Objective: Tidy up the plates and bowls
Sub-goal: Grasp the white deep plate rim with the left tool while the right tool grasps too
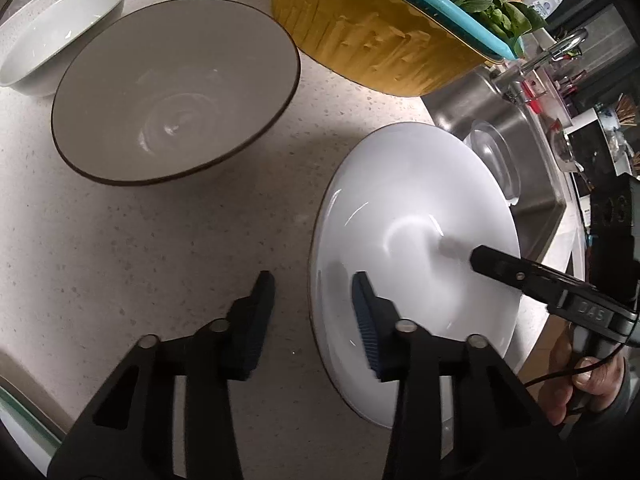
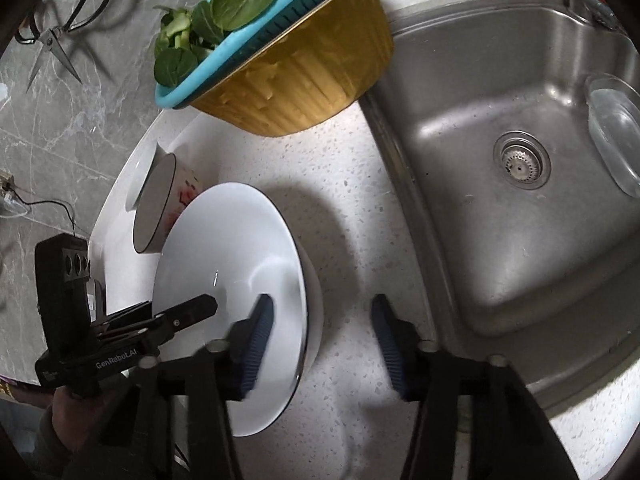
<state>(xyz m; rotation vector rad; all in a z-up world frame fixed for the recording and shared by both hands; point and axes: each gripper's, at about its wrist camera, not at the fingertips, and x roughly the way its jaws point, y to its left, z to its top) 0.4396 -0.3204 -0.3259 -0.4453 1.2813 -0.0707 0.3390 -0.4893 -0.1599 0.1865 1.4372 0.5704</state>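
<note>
A wide white bowl (image 1: 416, 216) stands on the speckled counter beside the sink. My left gripper (image 1: 314, 292) straddles its near-left rim, one finger over the counter and the other inside the bowl, with gaps on both sides, so it is open. My right gripper (image 2: 322, 308) straddles the opposite rim of the white bowl (image 2: 224, 240) in the same way and is also open. A grey bowl (image 1: 176, 88) with a dark rim sits upright beyond it. A white dish (image 1: 60, 52) lies further left.
A yellow basin (image 1: 380, 40) topped by a teal colander of greens stands at the back. The steel sink (image 2: 500, 220) holds a clear glass dish (image 2: 616, 136). Scissors (image 2: 60, 28) hang on the grey wall. A hand (image 1: 584, 384) holds the right gripper.
</note>
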